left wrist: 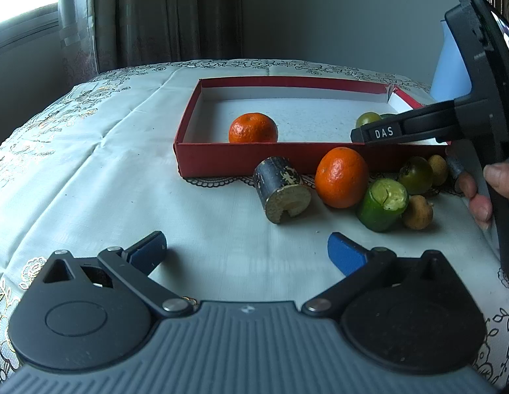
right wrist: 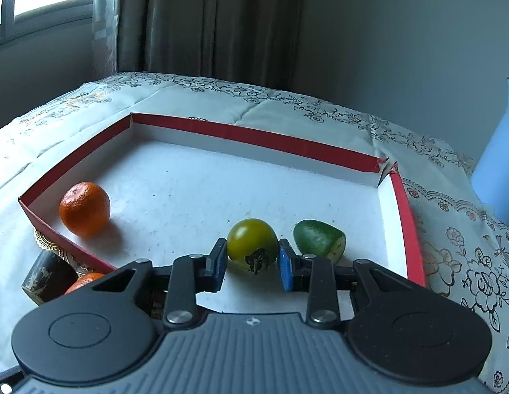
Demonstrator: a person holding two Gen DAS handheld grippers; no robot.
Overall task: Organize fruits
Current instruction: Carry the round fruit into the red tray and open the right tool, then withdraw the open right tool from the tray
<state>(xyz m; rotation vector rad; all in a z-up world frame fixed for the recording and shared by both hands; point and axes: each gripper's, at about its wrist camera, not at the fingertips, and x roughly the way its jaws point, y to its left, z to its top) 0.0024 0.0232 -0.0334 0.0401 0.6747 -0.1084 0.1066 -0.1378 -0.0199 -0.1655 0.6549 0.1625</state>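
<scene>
A red box [left wrist: 221, 161] with a white inside lies on the table; it also shows in the right wrist view [right wrist: 254, 138]. In it sit an orange [left wrist: 253, 128] [right wrist: 84, 208] and a green cut fruit [right wrist: 318, 238]. My right gripper [right wrist: 252, 257] [left wrist: 375, 133] is shut on a yellow-green tomato [right wrist: 251, 243] [left wrist: 368, 119], low over the box floor. In front of the box lie a second orange [left wrist: 341, 176], a dark cane piece [left wrist: 282, 188], a green cane piece [left wrist: 382, 204], a dark green tomato [left wrist: 415, 174] and two brown longans [left wrist: 417, 211]. My left gripper [left wrist: 246, 251] is open and empty, short of these.
A pale embroidered cloth [left wrist: 90, 164] covers the table. A light blue vase [right wrist: 498, 164] stands right of the box. A curtain [left wrist: 156, 13] and a window are behind the table.
</scene>
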